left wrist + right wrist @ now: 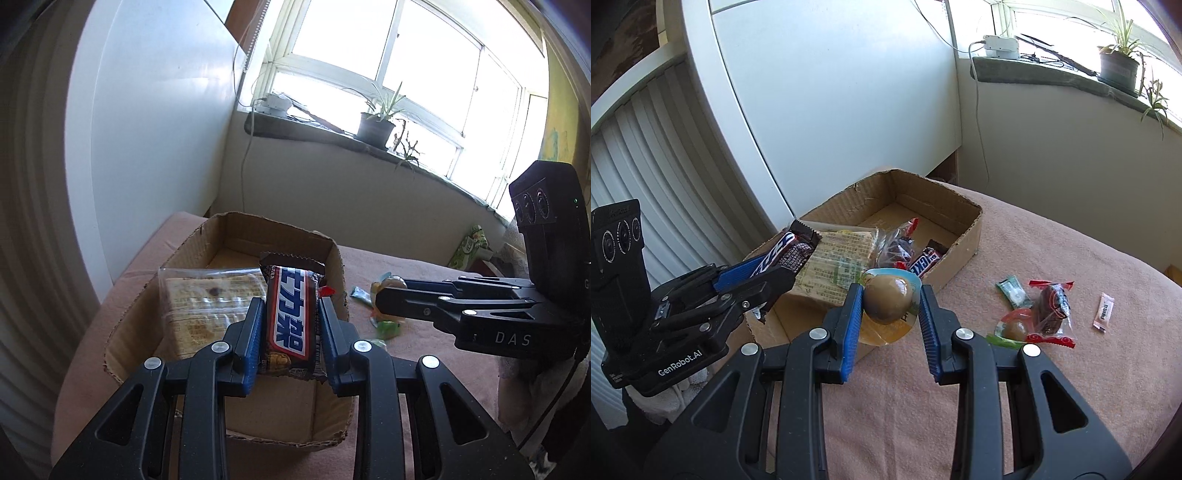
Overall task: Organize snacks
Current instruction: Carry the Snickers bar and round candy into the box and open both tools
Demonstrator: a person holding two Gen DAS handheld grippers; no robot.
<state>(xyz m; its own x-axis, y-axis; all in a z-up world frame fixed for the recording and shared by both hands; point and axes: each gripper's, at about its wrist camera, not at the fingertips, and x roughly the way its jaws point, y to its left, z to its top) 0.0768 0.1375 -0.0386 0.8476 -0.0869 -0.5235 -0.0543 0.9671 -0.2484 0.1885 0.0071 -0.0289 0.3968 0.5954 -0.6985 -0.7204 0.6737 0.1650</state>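
Observation:
My left gripper (291,306) is shut on a brown Snickers bar (291,317), which stands upright between the blue pads above the open cardboard box (236,218). In the right wrist view, that left gripper (790,258) and its bar (783,251) hover over the box's near left corner. My right gripper (891,291) is shut on a brown egg in a clear packet (888,304), just above the box's front wall (964,240). Inside the box lie a biscuit packet (842,254), red-wrapped snacks (897,243) and a second Snickers bar (925,262).
Loose on the pink cloth right of the box lie a green packet (1012,291), a dark red-wrapped snack (1052,306), another packed egg (1014,328) and a small pink sachet (1103,312). A white cabinet (831,92) stands behind the box. A potted plant (375,127) sits on the windowsill.

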